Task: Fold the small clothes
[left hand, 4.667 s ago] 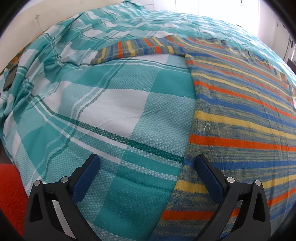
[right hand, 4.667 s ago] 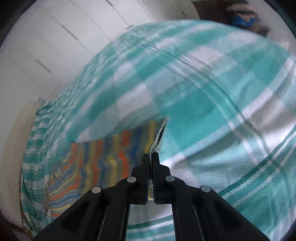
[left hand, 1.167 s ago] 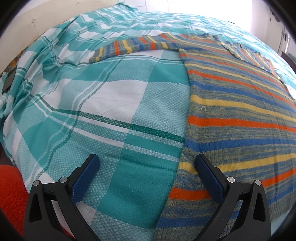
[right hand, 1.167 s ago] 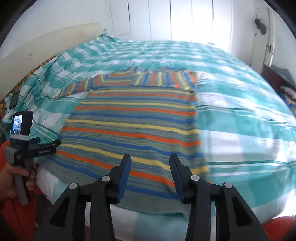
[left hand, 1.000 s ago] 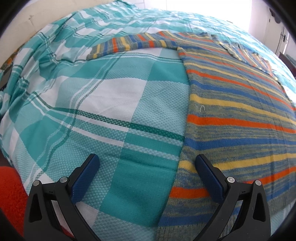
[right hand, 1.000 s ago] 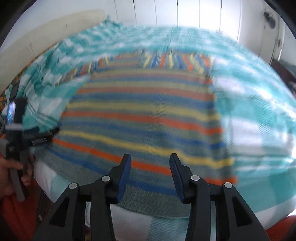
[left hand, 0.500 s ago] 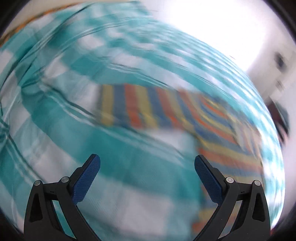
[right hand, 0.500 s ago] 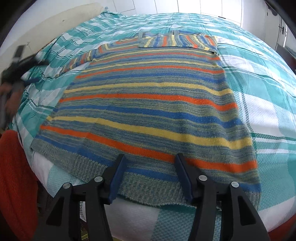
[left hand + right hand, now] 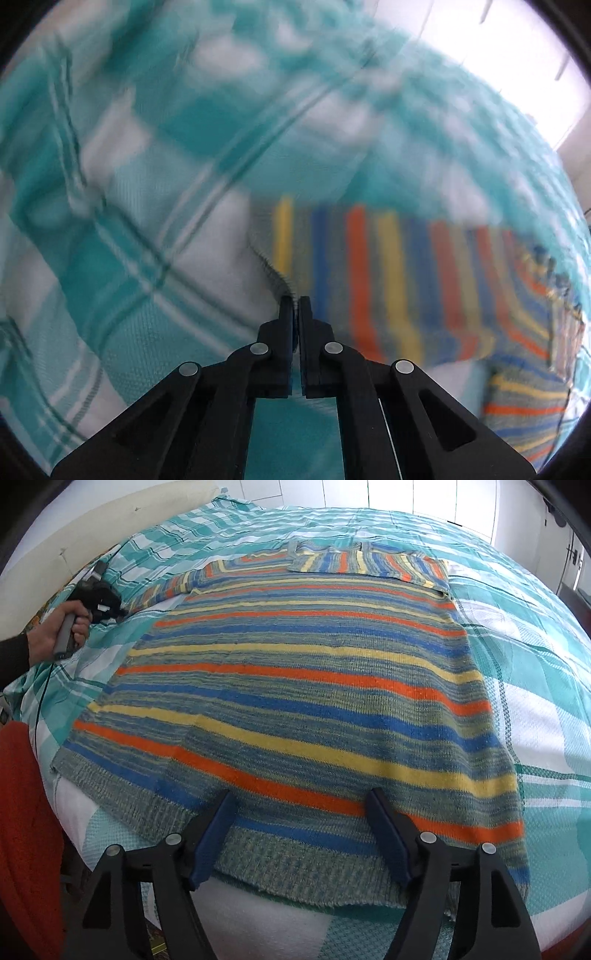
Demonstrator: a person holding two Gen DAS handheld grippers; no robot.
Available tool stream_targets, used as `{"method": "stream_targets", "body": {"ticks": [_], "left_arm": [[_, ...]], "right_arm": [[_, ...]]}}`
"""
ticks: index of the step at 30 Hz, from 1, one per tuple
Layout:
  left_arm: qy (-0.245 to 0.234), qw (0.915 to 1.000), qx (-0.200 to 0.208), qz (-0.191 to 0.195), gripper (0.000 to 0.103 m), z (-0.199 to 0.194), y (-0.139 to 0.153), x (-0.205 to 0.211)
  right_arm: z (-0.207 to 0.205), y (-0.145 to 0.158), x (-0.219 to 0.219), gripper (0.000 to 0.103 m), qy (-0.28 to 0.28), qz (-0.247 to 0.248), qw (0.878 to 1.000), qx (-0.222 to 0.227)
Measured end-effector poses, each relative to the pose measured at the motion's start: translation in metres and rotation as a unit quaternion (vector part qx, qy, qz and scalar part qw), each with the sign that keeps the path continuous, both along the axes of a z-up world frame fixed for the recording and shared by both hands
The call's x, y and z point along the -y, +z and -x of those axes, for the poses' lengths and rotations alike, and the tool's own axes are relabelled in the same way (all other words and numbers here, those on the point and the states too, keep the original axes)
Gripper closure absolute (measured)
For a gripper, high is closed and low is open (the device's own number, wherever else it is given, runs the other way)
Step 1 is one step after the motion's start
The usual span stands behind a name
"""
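1. The left gripper (image 9: 294,301), which a second earlier had hovered wide open over the sweater's near left edge, had swung out to the far left sleeve; its jaws now stood pinched together on the cuff edge of the sleeve (image 9: 369,273), the knit rib showing just between the tips.
2. The right gripper (image 9: 301,834) had meanwhile spread wider than half a second before; it hung open and empty just above the hem of the striped sweater (image 9: 295,686), gripping nothing.
3. The sweater lay spread flat on the bed (image 9: 535,709), on its teal checked cover; the other sleeve (image 9: 369,563) already lay folded across the shoulders, well apart from the left gripper.
4. Judged from this, the step in hand was the second sleeve fold; with the cuff caught, the next move would call for carrying it inward across the body to meet the first.
5. The left wrist view was blurred by motion and showed only the pinch, the sleeve's stripes and the cover; whether the cuff was lifted clear of the bed could not be told from it.
6. The right wrist view alone showed the whole garment, the folded sleeve, and the left hand (image 9: 61,627) holding its gripper at the sleeve end; it could not show the jaws closed.
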State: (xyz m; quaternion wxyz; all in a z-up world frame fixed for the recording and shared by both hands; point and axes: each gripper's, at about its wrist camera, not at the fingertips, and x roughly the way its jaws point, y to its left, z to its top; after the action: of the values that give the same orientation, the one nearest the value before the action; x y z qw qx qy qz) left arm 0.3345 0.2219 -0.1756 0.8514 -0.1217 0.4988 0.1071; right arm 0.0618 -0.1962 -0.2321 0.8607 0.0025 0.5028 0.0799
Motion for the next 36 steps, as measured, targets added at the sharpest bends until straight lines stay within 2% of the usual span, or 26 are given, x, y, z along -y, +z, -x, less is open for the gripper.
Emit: {"method": "stream_targets", "body": {"ticks": [2,4,6,8,11,12,13,14,15,17,20,22,25,27,28,29,30,31,32,34,36], "left_arm": [[-0.029,0.9989,0.034,-0.015,0.103,-0.005,0.031,0.026],[-0.085,0.9931,0.077,-0.026,0.103,-0.012,0.071,0.072],[-0.143,0.9819,0.119,-0.035,0.103,-0.017,0.105,0.128],[-0.190,0.9710,0.142,-0.028,0.102,-0.021,0.123,0.173],[-0.275,0.9449,0.172,-0.040,0.098,-0.012,0.128,0.266],[-0.295,0.9402,0.165,-0.040,0.091,-0.010,0.120,0.288],[-0.310,0.9392,0.144,-0.035,0.055,-0.010,0.108,0.305],[-0.318,0.9413,0.108,-0.030,0.023,-0.006,0.087,0.324],[-0.320,0.9421,0.098,-0.024,0.020,-0.002,0.078,0.332],[-0.336,0.9400,0.062,0.007,0.024,0.025,0.045,0.341],[-0.343,0.9382,0.035,0.036,0.024,0.066,0.020,0.325],[-0.327,0.9437,0.034,0.035,0.024,0.095,0.012,0.293],[-0.282,0.9585,0.034,0.025,0.021,0.132,0.001,0.245],[-0.265,0.9634,0.025,0.034,0.018,0.159,-0.013,0.222],[-0.266,0.9631,0.018,0.032,0.018,0.170,-0.019,0.217],[-0.275,0.9610,0.015,0.028,0.018,0.183,-0.027,0.214],[-0.280,0.9596,0.021,0.023,0.018,0.190,-0.031,0.214],[-0.286,0.9573,0.042,0.008,0.015,0.203,-0.033,0.215],[-0.288,0.9561,0.054,-0.005,0.009,0.209,-0.035,0.217],[-0.290,0.9543,0.067,-0.022,0.005,0.214,-0.037,0.221],[-0.285,0.9555,0.072,-0.022,0.002,0.213,-0.041,0.220]], "right_arm": [[0.000,0.000,0.001,0.030,0.000,-0.006,1.000,0.000],[0.001,0.001,0.002,0.030,0.001,-0.009,1.000,0.000],[0.001,0.001,0.002,0.030,0.001,-0.009,1.000,0.000],[0.001,0.001,0.001,0.030,0.001,-0.008,1.000,0.000],[0.002,0.001,0.002,0.030,0.001,-0.010,1.000,0.001],[0.002,0.001,0.002,0.030,0.001,-0.009,1.000,0.001],[0.002,0.001,0.002,0.030,0.001,-0.009,1.000,0.001],[0.002,0.001,0.002,0.030,0.002,-0.009,1.000,0.001],[0.002,0.001,0.001,0.030,0.002,-0.009,1.000,0.000],[0.002,0.002,0.001,0.030,0.003,-0.010,1.000,-0.001],[0.003,0.002,0.003,0.030,0.007,-0.013,1.000,-0.001],[0.003,0.002,0.003,0.030,0.010,-0.013,1.000,-0.002],[0.001,0.003,0.001,0.027,0.014,-0.016,1.000,-0.009],[-0.001,0.005,-0.001,0.027,0.012,-0.014,1.000,-0.021],[-0.004,0.012,-0.003,0.027,0.009,-0.019,0.999,-0.038],[-0.007,0.018,-0.006,0.028,0.010,-0.035,0.998,-0.050],[-0.009,0.030,-0.012,0.033,0.022,-0.072,0.995,-0.058],[-0.014,0.044,-0.020,0.034,0.036,-0.111,0.991,-0.059],[-0.020,0.059,-0.027,0.035,0.048,-0.139,0.988,-0.055],[-0.048,0.095,-0.039,0.035,0.070,-0.195,0.978,-0.032],[-0.084,0.119,-0.039,0.035,0.068,-0.228,0.971,-0.012]]}}
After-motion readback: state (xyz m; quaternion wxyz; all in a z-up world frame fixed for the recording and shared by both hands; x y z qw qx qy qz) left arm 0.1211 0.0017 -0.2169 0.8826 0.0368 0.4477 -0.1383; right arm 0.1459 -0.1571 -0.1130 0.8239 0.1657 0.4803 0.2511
